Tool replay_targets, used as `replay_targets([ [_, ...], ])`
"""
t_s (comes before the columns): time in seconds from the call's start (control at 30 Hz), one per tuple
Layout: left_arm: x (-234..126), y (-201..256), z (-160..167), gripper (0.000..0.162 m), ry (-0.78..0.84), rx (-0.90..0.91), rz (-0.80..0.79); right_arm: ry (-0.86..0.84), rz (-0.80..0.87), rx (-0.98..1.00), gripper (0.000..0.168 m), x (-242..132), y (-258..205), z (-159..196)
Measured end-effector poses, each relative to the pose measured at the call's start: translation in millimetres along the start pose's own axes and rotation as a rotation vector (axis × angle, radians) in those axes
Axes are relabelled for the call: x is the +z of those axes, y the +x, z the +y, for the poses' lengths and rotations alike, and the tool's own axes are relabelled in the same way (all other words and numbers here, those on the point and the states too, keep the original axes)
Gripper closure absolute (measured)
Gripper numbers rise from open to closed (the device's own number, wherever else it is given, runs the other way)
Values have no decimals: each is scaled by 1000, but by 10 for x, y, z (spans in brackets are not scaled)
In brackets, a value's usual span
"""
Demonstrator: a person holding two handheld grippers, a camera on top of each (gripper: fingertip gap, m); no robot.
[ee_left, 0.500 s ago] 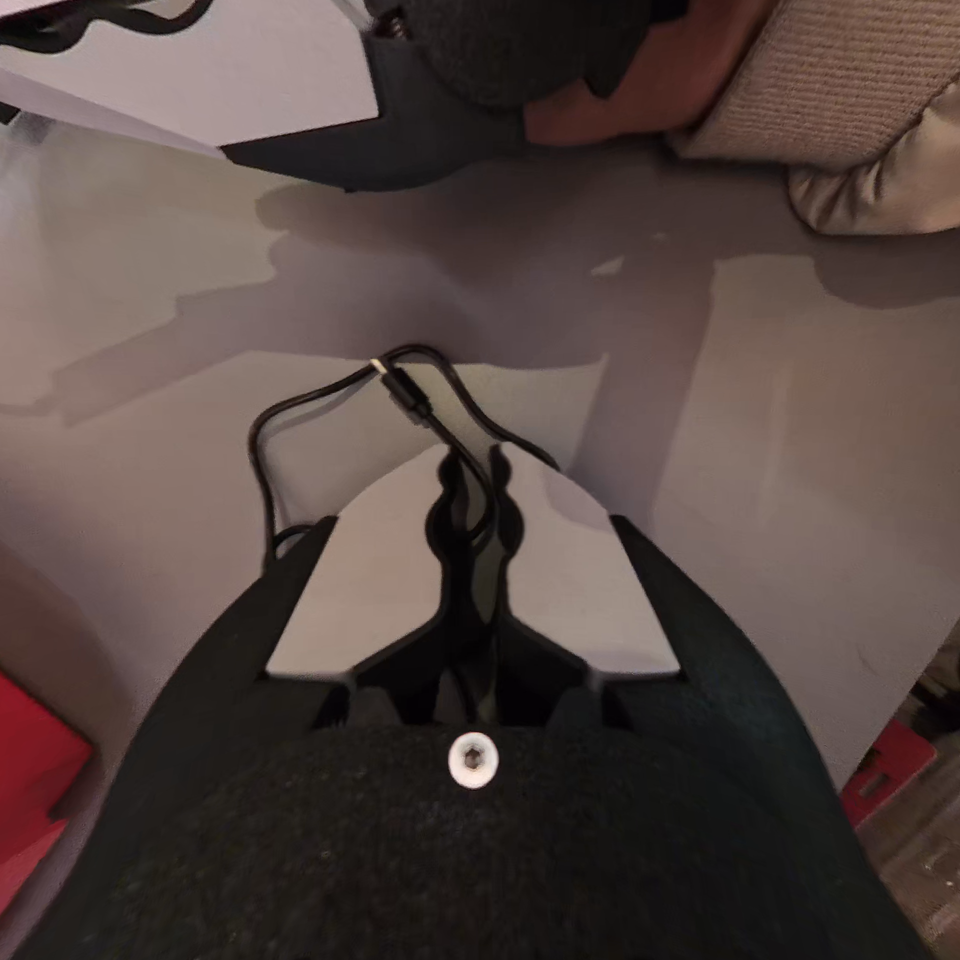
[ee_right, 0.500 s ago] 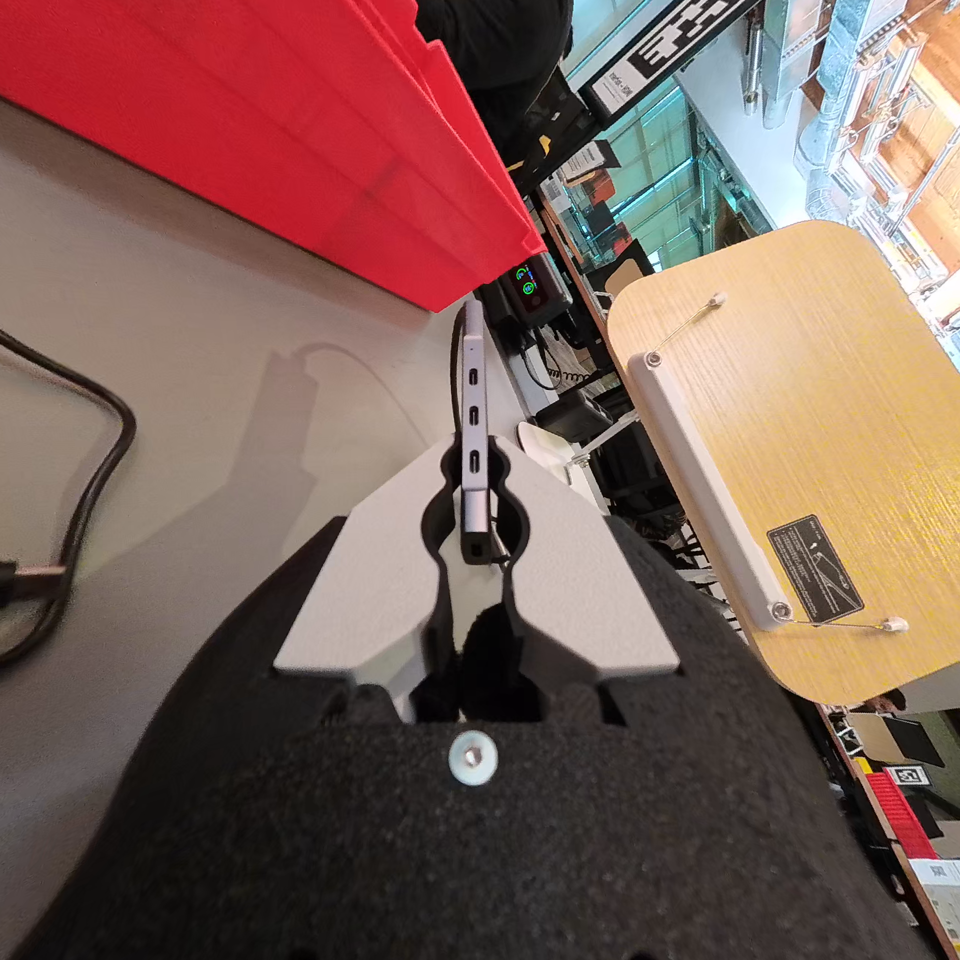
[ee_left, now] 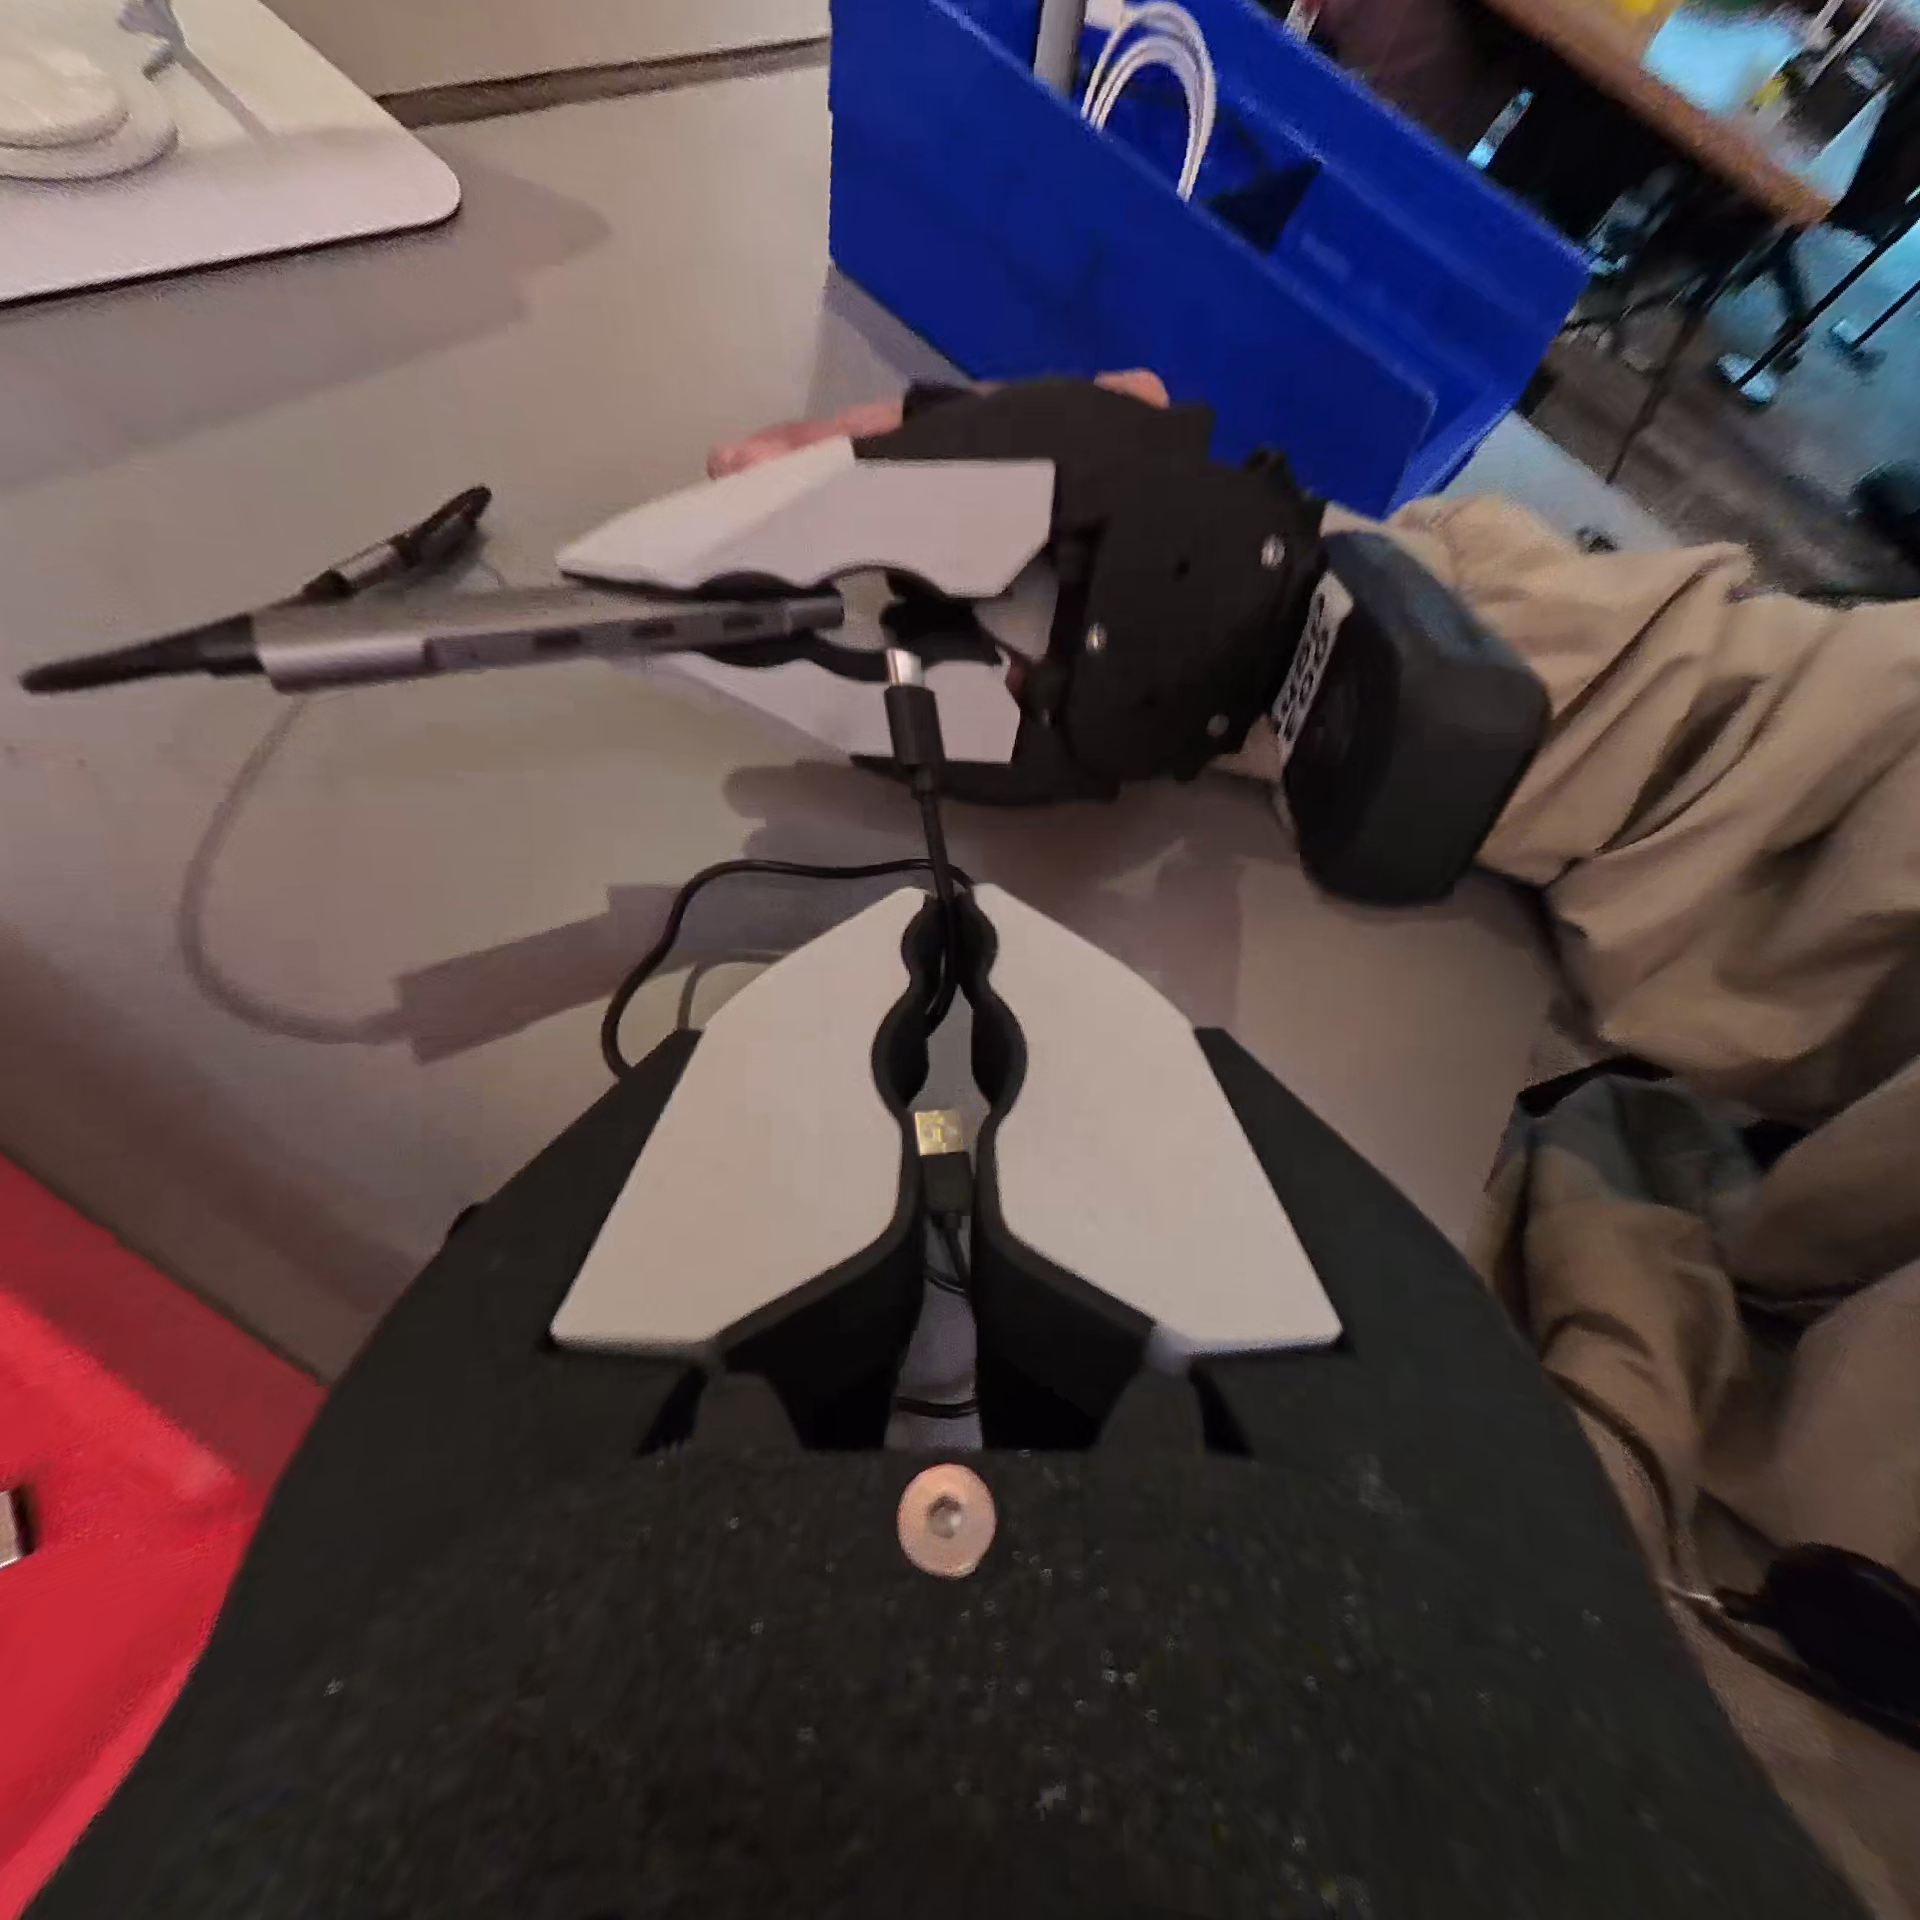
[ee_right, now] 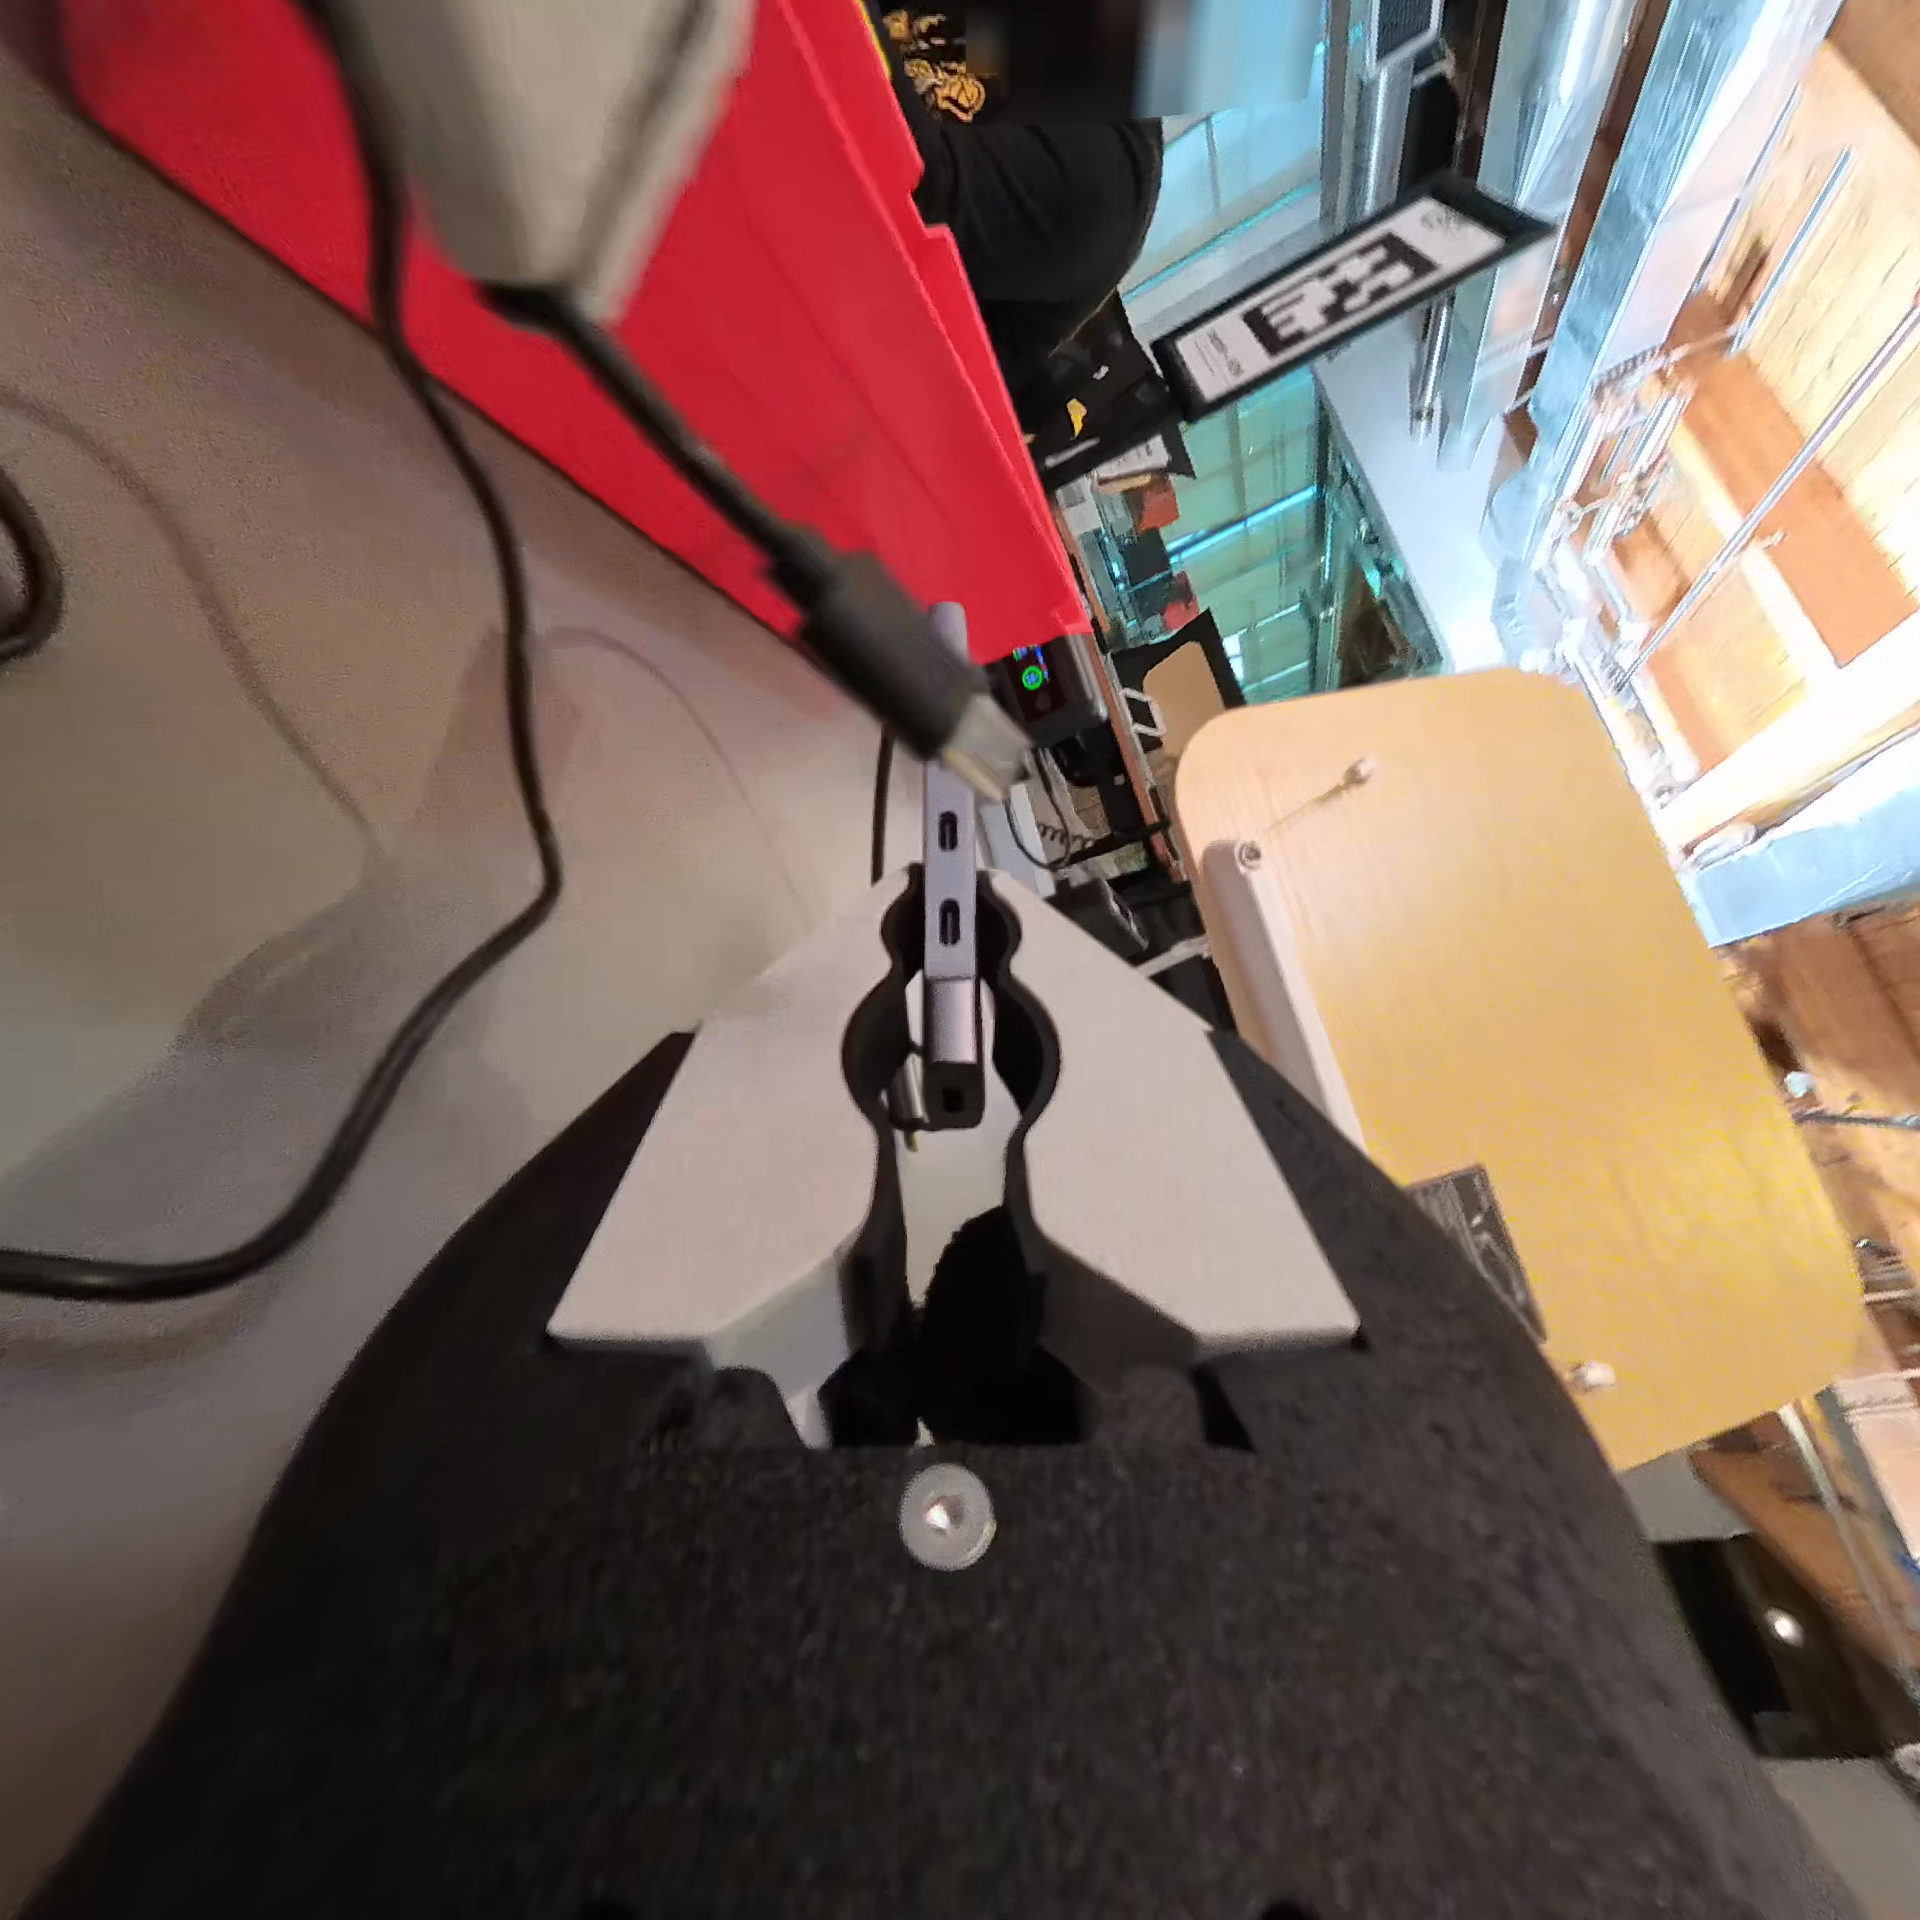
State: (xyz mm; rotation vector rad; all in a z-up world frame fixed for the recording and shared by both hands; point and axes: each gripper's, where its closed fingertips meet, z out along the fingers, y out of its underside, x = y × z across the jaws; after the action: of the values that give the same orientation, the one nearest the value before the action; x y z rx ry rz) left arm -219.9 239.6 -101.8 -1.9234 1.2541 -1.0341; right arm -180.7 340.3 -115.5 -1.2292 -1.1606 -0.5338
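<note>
My left gripper is shut on a thin black cable. The cable's USB-C plug sticks out forward and its metal tip is at the side of a grey USB hub. A second plug of the cable hangs between the fingers further back. My right gripper is shut on one end of the hub, held edge-up with its row of ports showing. In the right wrist view the plug comes in from the upper left, tip against the hub's port edge. It is blurred.
A blue bin holding white cables stands behind the right gripper. A black pen and the hub's grey lead lie on the grey table. A red bin is on the left. A white pad lies far left. The left gripper's tips are roughly 11 centimeters from the right gripper's.
My left gripper has swung round and lifted the cable's plug off the table up to the hub. The right gripper still holds the hub, now raised slightly.
</note>
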Motion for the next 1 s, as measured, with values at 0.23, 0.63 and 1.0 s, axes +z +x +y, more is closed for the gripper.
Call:
replay_targets([
  [0.23, 31, 23, 2, 161, 32, -74, 76, 51, 4, -115, 161, -51, -109, -240],
  [0.63, 102, -183, 95, 160, 19, -331, 79, 20, 22, -163, 161, -48, -92, -182],
  [1.0, 148, -127, 116, 160, 4, -409, 135, 2, 23, -207, 161, -34, -110, -174],
])
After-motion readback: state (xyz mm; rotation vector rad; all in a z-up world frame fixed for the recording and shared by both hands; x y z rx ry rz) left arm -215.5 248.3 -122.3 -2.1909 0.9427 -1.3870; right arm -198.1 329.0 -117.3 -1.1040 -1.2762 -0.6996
